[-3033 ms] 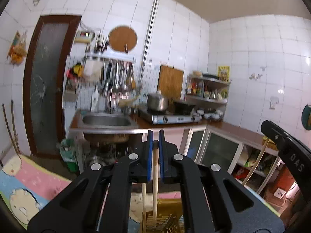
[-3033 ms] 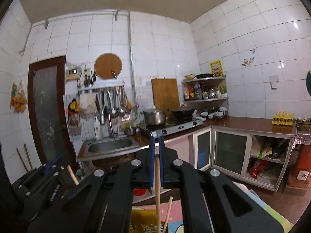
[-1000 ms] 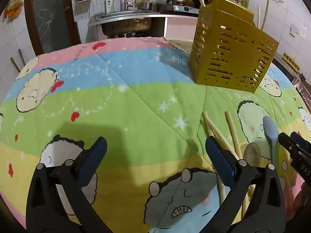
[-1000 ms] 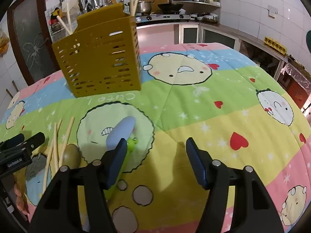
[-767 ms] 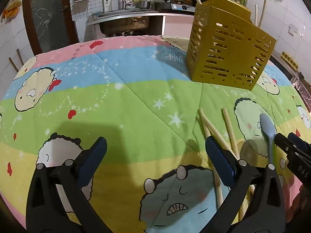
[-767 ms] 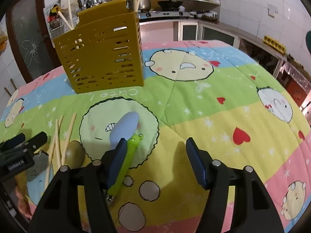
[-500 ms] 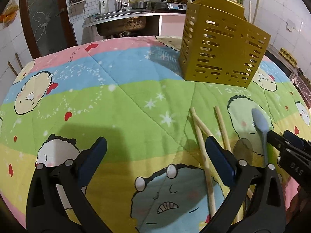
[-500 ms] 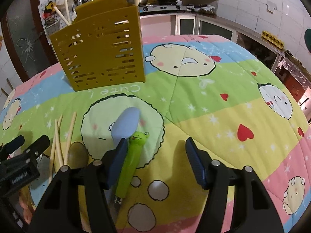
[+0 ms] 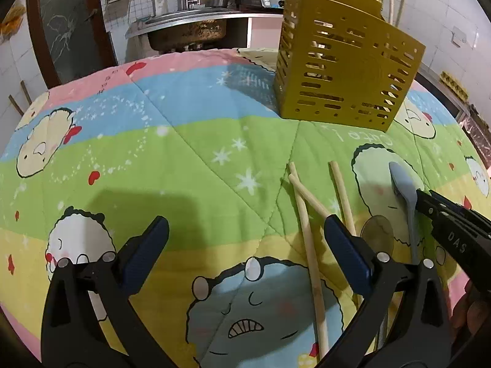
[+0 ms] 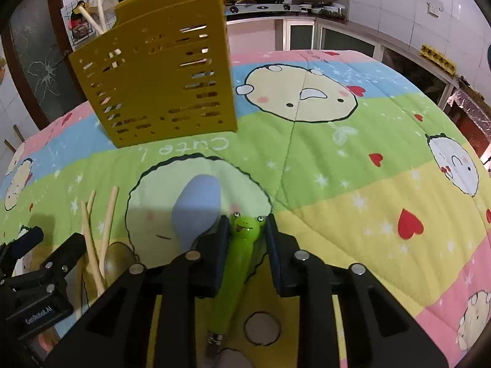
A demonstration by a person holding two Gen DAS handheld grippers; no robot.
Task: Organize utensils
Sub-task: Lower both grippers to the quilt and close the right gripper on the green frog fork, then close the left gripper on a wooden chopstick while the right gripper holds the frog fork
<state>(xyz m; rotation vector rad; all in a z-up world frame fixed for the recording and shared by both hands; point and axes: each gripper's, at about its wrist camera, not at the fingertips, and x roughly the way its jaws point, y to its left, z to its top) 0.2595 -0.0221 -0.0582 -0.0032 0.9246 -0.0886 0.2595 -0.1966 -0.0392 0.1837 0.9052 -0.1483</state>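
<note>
**A:** What is the right gripper point(image 10: 247, 239) doing?

**B:** Its jaws have just been closing in, and now stand narrow around the green frog-headed handle point(image 10: 241, 257). The left pad looks to be against it; a thin gap shows on the right, so I cannot tell if the grip is firm. The handle lies on the cartoon quilt point(image 10: 353, 165).

**A:** And just beyond it?

**B:** The pale blue spoon point(image 10: 198, 208) lies just ahead and left of the fingertips, its bowl pointing away. Further left are loose wooden chopsticks point(image 10: 92, 239) and a brownish wooden spoon bowl point(image 10: 118, 260) beside them.

**A:** The left gripper point(image 9: 245, 245)?

**B:** Spread wide, nothing between the pads, hovering over the quilt. The chopsticks run past its right finger point(image 9: 345, 251), one passing under it. The right gripper comes in further to that side.

**A:** Where is the holder?

**B:** The yellow slotted utensil holder point(image 10: 159, 70) stands upright well ahead of both grippers, to the left of the right one and the right of the left one. Some chopsticks already stick out of its top.
</note>
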